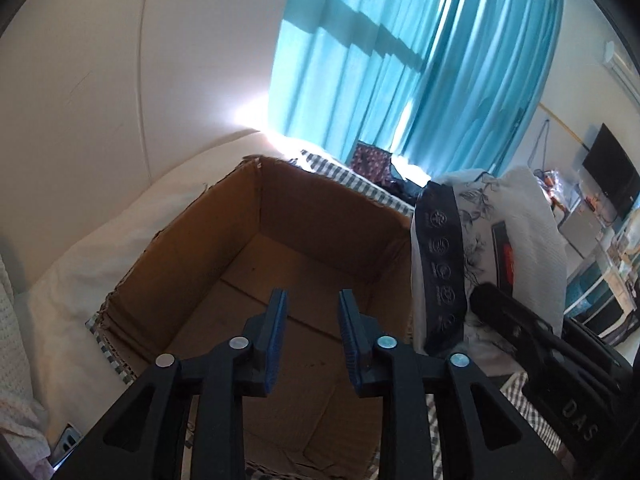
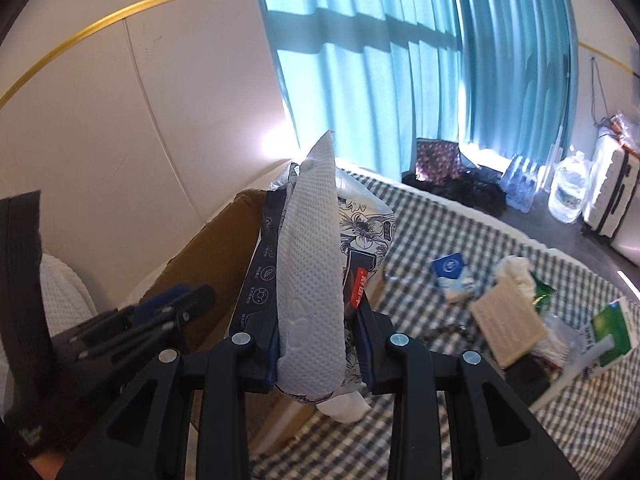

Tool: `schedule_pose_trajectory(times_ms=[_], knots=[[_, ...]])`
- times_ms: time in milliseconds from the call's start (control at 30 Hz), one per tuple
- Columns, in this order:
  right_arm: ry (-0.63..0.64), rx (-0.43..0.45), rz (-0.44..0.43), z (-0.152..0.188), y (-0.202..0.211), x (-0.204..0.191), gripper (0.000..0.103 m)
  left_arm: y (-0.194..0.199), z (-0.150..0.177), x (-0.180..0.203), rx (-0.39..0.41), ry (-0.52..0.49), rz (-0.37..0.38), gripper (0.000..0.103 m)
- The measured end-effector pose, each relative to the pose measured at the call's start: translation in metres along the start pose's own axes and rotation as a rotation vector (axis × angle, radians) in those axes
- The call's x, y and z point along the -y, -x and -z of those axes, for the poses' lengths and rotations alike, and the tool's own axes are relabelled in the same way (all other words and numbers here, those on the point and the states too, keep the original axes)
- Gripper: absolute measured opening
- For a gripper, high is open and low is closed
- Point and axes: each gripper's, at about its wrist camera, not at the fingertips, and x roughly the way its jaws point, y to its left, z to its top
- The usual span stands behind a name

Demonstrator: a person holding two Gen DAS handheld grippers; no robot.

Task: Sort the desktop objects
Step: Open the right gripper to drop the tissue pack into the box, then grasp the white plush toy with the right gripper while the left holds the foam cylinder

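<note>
One soft tissue pack [image 2: 320, 280] is pinched in the right claw [image 2: 318, 356] beside the cardboard box [image 1: 280, 248]. The pack appears light, crushable and slippery; grip its mid-body, not the loose protruding sheet. The left claw [image 1: 312, 340] is spread, empty, over the box.

box [image 1: 280, 264]: near wall cut by tool arms | clutter [image 2: 516, 320]: blurred | tissue pack [image 2: 316, 280]: base hidden behind tool
</note>
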Motion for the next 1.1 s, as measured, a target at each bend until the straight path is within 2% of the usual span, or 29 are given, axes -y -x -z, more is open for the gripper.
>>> schedule_pose_trajectory(times_ms=[67, 133, 167, 200, 233, 367, 467, 567, 700, 833, 933, 1100], knots=[[-0.006, -0.003, -0.019, -0.004, -0.011, -0.002, 0.034, -0.004, 0.002, -0.005, -0.011, 0.005, -0.023, 0.070], [-0.033, 0.005, -0.037, -0.008, -0.018, -0.005, 0.055, -0.007, 0.003, -0.007, -0.009, 0.008, -0.052, 0.073], [-0.047, 0.013, -0.042, -0.010, -0.020, -0.005, 0.075, -0.009, 0.003, -0.009, -0.013, 0.010, -0.056, 0.077], [-0.061, 0.032, -0.036, -0.012, -0.019, -0.006, 0.082, -0.011, 0.002, -0.009, -0.020, 0.012, -0.055, 0.080], [-0.064, 0.054, -0.031, -0.012, -0.015, -0.006, 0.082, -0.012, 0.003, -0.010, -0.024, 0.011, -0.047, 0.083], [-0.053, 0.104, 0.012, -0.010, -0.001, -0.002, 0.082, -0.010, 0.005, 0.000, -0.026, -0.011, -0.041, 0.083], [-0.101, 0.125, 0.014, -0.003, 0.015, 0.014, 0.082, -0.001, 0.008, 0.018, -0.023, -0.045, -0.013, 0.083], [-0.133, 0.160, 0.036, 0.005, 0.040, 0.031, 0.082, 0.016, 0.014, 0.042, 0.000, -0.095, 0.016, 0.086], [-0.125, 0.215, 0.129, 0.020, 0.082, 0.052, 0.082, 0.040, 0.029, 0.082, 0.026, -0.174, 0.056, 0.089], [-0.156, 0.254, 0.187, 0.036, 0.123, 0.076, 0.082, 0.061, 0.051, 0.127, 0.053, -0.288, 0.096, 0.089], [-0.168, 0.264, 0.248, 0.048, 0.153, 0.094, 0.082, 0.061, 0.070, 0.150, 0.014, -0.310, 0.118, 0.093], [-0.212, 0.267, 0.350, 0.084, 0.184, 0.128, 0.082, 0.047, 0.106, 0.170, -0.074, -0.266, 0.078, 0.094]])
